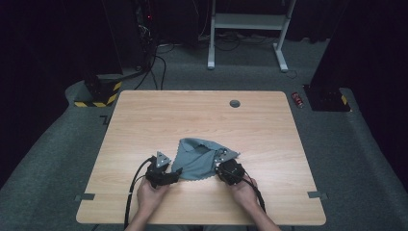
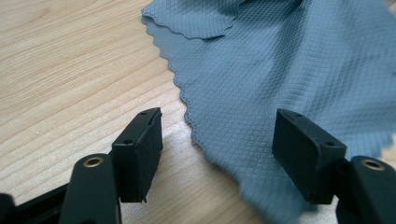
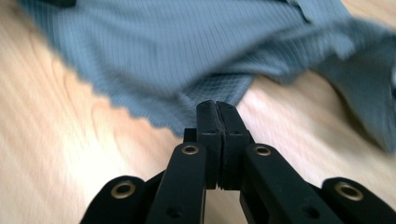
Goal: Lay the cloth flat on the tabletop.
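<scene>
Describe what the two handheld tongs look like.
Both tongs are black, each topped by a grey three-cornered plate and trailing a black cable. Close up, the jaws are flat rectangular black blocks on arms with brass-ringed holes.

- The table [image 1: 144, 120] is bare wood over its whole far half and along its left and right edges; a gripper could pass freely there.
- The grey cloth [image 1: 197, 159], rumpled near the middle of the near edge, is the sole obstacle on the top.
- A small round grommet [image 1: 235, 103] sits flush near the far edge, right of centre.
</scene>
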Motion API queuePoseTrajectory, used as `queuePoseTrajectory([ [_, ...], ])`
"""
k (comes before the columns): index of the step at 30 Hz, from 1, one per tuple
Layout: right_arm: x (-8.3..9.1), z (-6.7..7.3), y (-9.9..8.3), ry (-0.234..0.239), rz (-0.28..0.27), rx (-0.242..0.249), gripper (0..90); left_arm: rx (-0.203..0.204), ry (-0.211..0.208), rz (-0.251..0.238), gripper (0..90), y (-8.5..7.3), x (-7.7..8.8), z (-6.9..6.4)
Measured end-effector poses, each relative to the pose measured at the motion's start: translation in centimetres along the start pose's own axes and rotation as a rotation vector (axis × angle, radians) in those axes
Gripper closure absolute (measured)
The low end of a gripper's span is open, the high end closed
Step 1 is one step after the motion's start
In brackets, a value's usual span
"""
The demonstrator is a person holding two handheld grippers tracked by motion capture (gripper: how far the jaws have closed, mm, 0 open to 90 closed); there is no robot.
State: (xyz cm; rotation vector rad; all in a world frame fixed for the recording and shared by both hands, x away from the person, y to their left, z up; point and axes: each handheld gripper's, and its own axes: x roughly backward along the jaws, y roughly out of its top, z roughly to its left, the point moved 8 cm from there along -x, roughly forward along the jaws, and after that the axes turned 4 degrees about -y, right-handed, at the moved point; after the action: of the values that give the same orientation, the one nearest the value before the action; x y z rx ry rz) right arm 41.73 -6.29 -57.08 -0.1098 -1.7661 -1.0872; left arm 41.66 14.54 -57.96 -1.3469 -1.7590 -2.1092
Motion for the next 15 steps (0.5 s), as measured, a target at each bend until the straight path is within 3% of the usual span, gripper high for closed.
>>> queuePoseTrajectory([
  [7,2.0,-0.2,-2.7,0.029,-0.026,-0.074,87.2,-0.002,-0.005,0.001,31.8,0.0,0.0,-0.1],
  [11,2.2,0.0,-2.9,0.022,-0.027,-0.074,77.5,-0.002,-0.004,0.001,31.8,0.0,0.0,-0.1],
  [15,2.1,-0.6,-2.5,0.018,-0.038,-0.126,69.5,0.000,-0.005,0.001,31.8,0.0,0.0,-0.1],
])
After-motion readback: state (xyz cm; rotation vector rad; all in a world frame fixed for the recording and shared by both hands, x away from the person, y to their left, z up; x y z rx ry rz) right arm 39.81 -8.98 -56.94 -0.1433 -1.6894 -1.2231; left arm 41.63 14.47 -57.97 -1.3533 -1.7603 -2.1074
